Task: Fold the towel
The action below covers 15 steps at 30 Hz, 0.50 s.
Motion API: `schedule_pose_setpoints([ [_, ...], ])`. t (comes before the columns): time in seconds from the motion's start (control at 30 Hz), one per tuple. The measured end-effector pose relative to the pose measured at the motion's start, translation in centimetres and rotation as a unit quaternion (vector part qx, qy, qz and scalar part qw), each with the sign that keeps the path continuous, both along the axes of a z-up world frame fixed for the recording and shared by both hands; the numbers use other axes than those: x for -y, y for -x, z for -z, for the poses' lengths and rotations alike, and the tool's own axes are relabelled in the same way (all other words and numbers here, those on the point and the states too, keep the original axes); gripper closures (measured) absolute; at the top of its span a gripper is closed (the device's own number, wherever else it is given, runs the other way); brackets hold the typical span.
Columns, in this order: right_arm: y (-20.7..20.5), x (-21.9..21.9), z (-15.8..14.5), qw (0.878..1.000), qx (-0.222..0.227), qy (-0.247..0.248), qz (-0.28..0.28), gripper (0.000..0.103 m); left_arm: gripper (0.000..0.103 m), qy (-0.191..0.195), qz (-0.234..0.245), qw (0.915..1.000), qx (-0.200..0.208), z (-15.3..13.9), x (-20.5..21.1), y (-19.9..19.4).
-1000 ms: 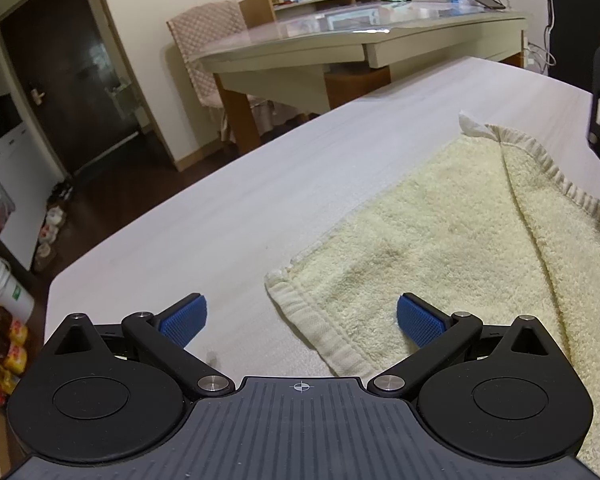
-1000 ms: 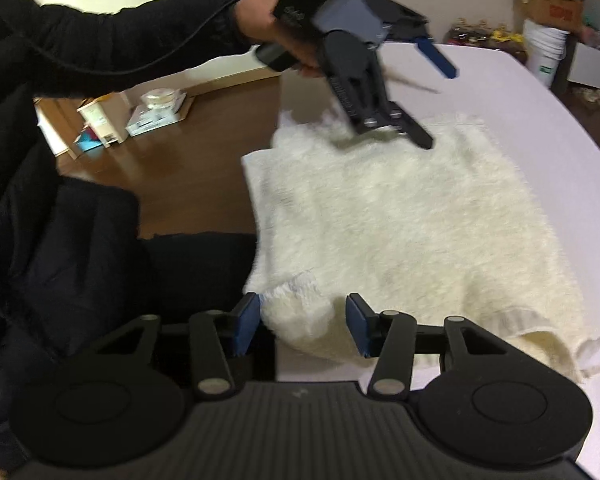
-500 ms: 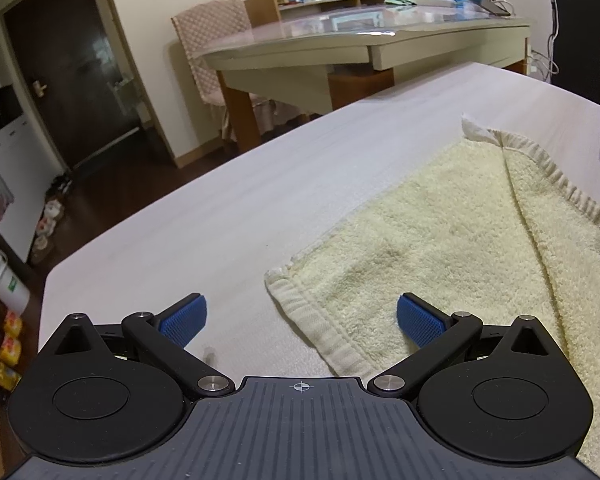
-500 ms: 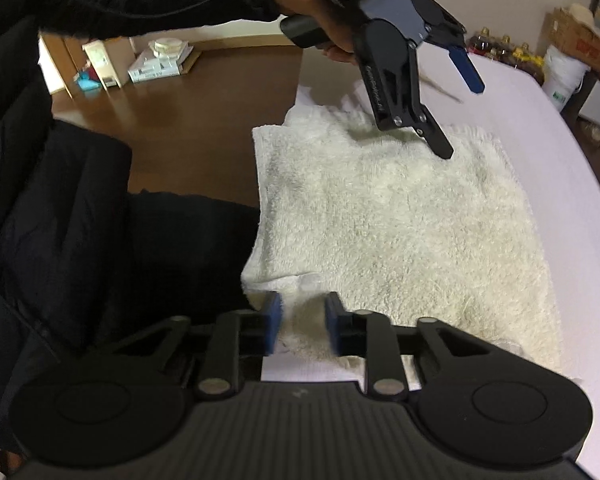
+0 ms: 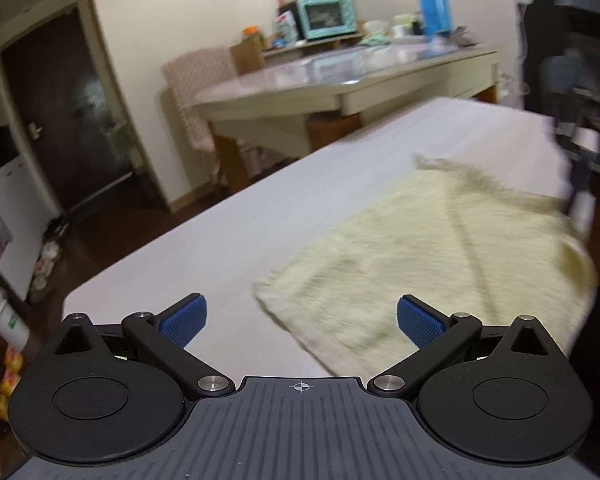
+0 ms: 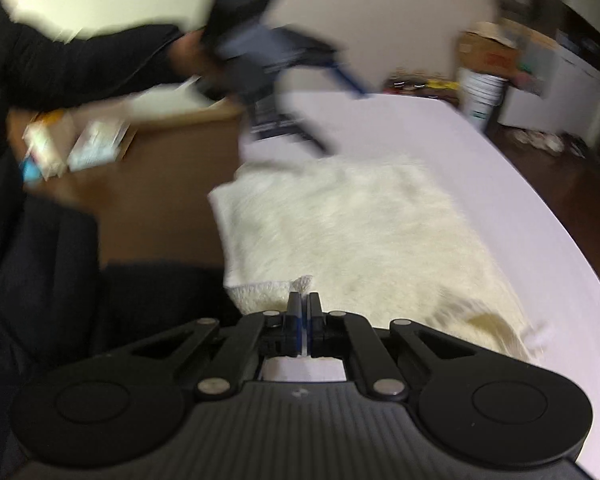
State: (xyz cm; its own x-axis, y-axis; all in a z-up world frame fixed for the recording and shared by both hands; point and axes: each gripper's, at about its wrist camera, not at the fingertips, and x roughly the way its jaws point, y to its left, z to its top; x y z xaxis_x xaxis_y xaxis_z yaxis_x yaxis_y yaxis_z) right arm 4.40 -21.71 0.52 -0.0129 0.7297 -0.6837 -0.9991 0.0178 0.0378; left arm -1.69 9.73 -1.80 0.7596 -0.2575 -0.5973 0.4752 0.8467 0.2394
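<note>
Your right gripper (image 6: 304, 312) is pinched tight on the near corner of the cream towel (image 6: 364, 240), which lies flat on the white table (image 6: 520, 200) at its near-left edge. Your left gripper (image 5: 300, 316) is held above the table with its blue pads (image 5: 184, 316) spread wide, holding nothing. Far right, a white bucket (image 6: 482, 96) stands on the floor; its contents cannot be seen.
</note>
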Motion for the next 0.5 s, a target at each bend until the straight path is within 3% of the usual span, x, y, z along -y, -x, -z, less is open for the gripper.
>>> schedule_pose_setpoints([
  [0.1, -2.0, 1.3, -0.1, 0.997, -0.031, -0.031, 0.058, 0.101, 0.0, 0.006, 0.019, 0.9998, 0.003, -0.3, 0.3, 1.8],
  [0.27, -5.4, 3.6, 1.0, 0.981, -0.082, -0.058, 0.166, 0.101, 0.0, 0.03, 0.048, 0.9984, 0.001, 0.0, 1.3, 5.2],
  [0.37, -6.1, 4.2, 1.5, 0.973, -0.097, -0.066, 0.198, 0.101, 0.0, 0.041, 0.057, 0.9975, 0.006, 0.5, 2.1, 7.0],
  [0.5, -6.3, 4.1, 2.0, 0.968, -0.107, -0.065, 0.219, 0.101, 0.0, 0.021, 0.068, 0.9974, 0.011, 1.6, 3.6, 8.4],
])
